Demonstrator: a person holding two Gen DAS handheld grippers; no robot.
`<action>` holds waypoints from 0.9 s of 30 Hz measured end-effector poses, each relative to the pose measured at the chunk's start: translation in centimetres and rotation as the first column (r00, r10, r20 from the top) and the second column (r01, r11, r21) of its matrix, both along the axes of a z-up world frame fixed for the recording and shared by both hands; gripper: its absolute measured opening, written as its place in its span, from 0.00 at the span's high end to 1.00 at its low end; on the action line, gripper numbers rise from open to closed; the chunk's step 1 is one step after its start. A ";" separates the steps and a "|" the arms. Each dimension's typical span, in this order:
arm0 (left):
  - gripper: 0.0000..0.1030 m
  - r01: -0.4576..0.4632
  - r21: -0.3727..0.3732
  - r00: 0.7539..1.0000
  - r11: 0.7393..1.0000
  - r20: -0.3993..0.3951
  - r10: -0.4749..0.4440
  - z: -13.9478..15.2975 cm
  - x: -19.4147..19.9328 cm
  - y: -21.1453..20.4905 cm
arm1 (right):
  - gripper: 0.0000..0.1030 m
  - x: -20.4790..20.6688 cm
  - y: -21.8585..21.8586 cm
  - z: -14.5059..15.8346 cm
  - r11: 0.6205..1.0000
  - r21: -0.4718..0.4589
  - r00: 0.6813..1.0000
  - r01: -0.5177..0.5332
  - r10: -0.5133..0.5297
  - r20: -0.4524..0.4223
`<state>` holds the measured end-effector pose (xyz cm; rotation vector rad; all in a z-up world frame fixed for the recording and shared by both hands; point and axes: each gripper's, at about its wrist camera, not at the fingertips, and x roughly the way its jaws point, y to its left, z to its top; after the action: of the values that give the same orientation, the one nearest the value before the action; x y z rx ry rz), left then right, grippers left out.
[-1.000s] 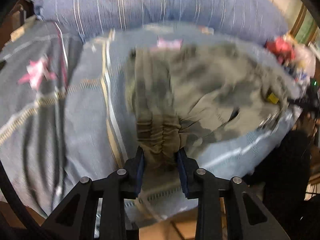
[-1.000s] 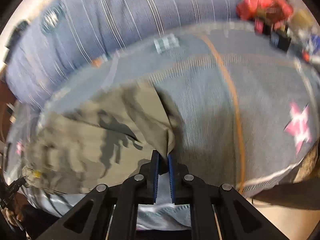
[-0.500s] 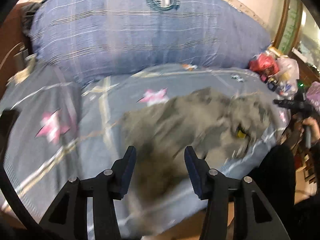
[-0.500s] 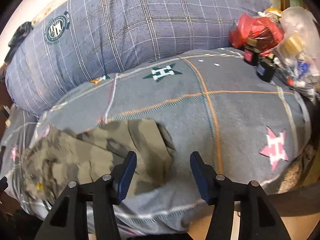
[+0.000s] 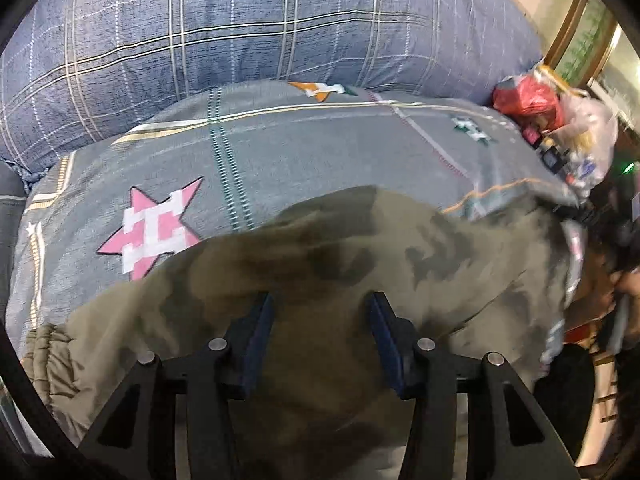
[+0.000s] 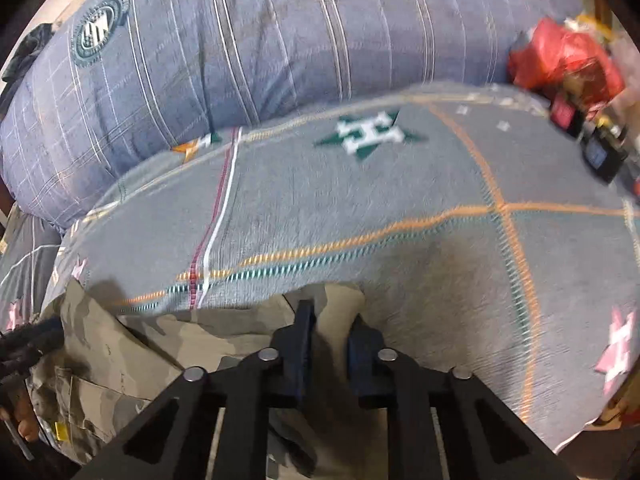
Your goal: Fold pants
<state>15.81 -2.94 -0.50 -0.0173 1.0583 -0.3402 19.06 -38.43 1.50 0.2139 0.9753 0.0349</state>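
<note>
Pants (image 5: 360,264) fill the space at the left gripper (image 5: 320,308): its fingers stand wide apart with camouflage cloth lying between and beneath them, nothing pinched. The right gripper (image 6: 330,320) has its fingers drawn near together, with a fold of pale cloth in the narrow gap; whether they truly clamp it I cannot tell.

Outward from the left fingers the garment runs off to their right toward the bed's edge, with a gathered elastic cuff (image 5: 48,356) low to their left. So the long axis looks to lie crosswise to both grippers, along the near edge of the bedspread (image 6: 360,208).

Risks, as I judge them: a shallow right-hand bite may slip, the unheld left end may drag and skew the fold, and cloth near the edge may slide off. Beyond the fingers sit a plaid pillow (image 5: 240,32) and, far right, a red bag (image 6: 568,60).
</note>
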 end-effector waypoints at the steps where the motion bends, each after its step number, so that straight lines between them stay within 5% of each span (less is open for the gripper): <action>1: 0.51 -0.012 0.014 1.000 1.000 0.006 0.011 -0.4 -0.1 0.2 | 0.89 -0.1 -0.7 0.4 0.999 0.009 0.999 0.037 -0.037 0.031; 4: 0.51 -0.037 0.051 0.998 0.998 0.051 0.035 -1.8 -0.4 0.8 | 0.90 0.1 -2.2 0.4 0.994 0.013 0.991 0.111 -0.112 0.078; 8: 0.52 -0.021 0.090 0.998 0.996 0.062 0.015 -1.3 -1.2 0.9 | 0.90 1.1 -1.2 -2.2 0.996 -0.072 0.998 0.057 -0.055 0.026; 13: 0.53 -0.017 -0.026 0.993 1.000 0.115 0.020 1.9 -4.0 3.6 | 0.88 1.2 0.1 1.6 0.991 -0.128 0.999 0.040 -0.039 0.004; 15: 0.53 -0.026 -0.039 0.993 0.999 0.112 0.030 2.2 -5.0 4.8 | 0.88 1.7 2.2 4.0 0.991 -0.128 0.999 -0.027 0.032 0.036; 17: 0.53 -0.026 -0.040 0.996 0.999 0.083 0.029 1.7 -5.7 5.7 | 0.87 3.2 5.5 5.5 0.986 -0.035 0.986 -0.166 0.166 0.027; 20: 0.53 -0.022 -0.010 0.998 1.000 0.055 0.023 0.2 -6.2 6.1 | 0.76 5.6 11.0 5.7 0.930 0.117 0.936 -0.349 0.352 -0.003; 23: 0.53 -0.018 -0.016 0.999 1.000 0.040 0.019 -1.1 -7.2 6.6 | 0.35 8.0 17.0 4.0 0.857 0.224 0.868 -0.465 0.491 -0.075; 27: 0.53 0.012 0.004 0.999 1.000 0.049 -0.012 -1.6 -8.8 7.1 | 0.35 9.9 21.9 1.2 0.801 0.293 0.791 -0.523 0.583 -0.183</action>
<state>7.00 4.12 -2.15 0.0007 1.0112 -0.3476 28.98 -16.50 2.65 0.1335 1.2787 0.6869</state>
